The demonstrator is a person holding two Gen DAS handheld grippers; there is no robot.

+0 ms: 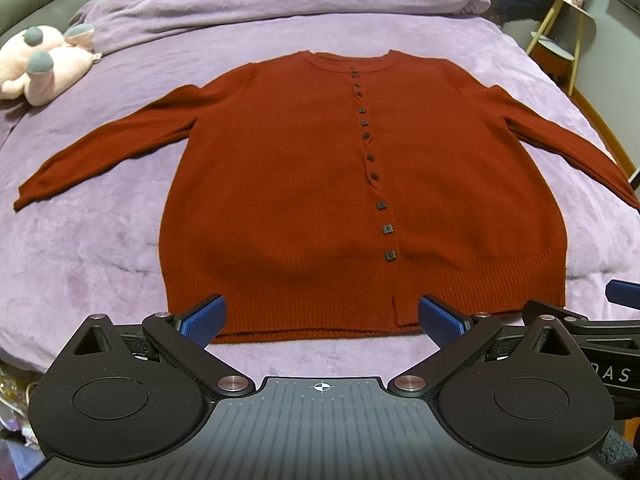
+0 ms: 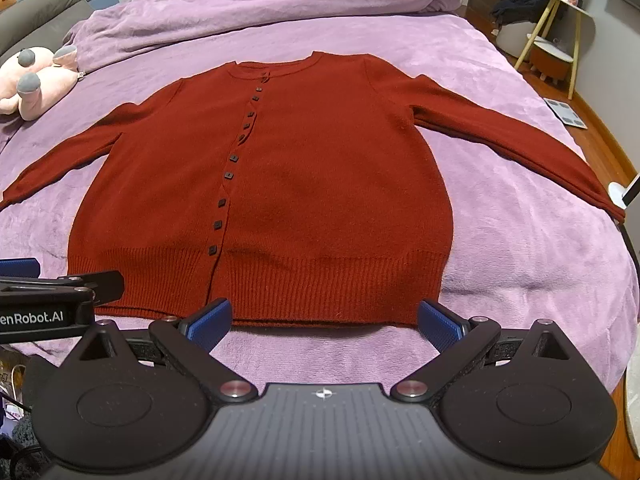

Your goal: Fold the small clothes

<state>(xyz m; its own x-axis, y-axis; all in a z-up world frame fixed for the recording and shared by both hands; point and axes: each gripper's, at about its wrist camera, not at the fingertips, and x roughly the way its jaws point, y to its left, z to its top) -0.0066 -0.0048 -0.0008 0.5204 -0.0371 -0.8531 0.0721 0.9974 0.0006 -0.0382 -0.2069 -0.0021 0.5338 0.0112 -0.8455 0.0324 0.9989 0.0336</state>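
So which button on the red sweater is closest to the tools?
The bottom button, just above the ribbed hem of the cardigan. It is the last in the row running down from the collar, so all the others sit farther away.

garment: a dark red knit cardigan (image 1: pixel 288 184) with a round neck, long sleeves and a ribbed hem
state: unfolded, spread flat, front side up, buttoned shut
buttons: a row of small dark square buttons (image 1: pixel 370 157) runs from the neckline down to the hem band; the placket puckers slightly in its upper half
pose: neckline at the far end, ribbed hem (image 1: pixel 320 300) at the near end
sleeves: both stretched outward and angled toward the near side; left sleeve (image 1: pixel 100 152) lies flat, right sleeve (image 2: pixel 520 140) reaches the edge of the bed
place: on the purple bed cover (image 1: pixel 80 248), about in the middle
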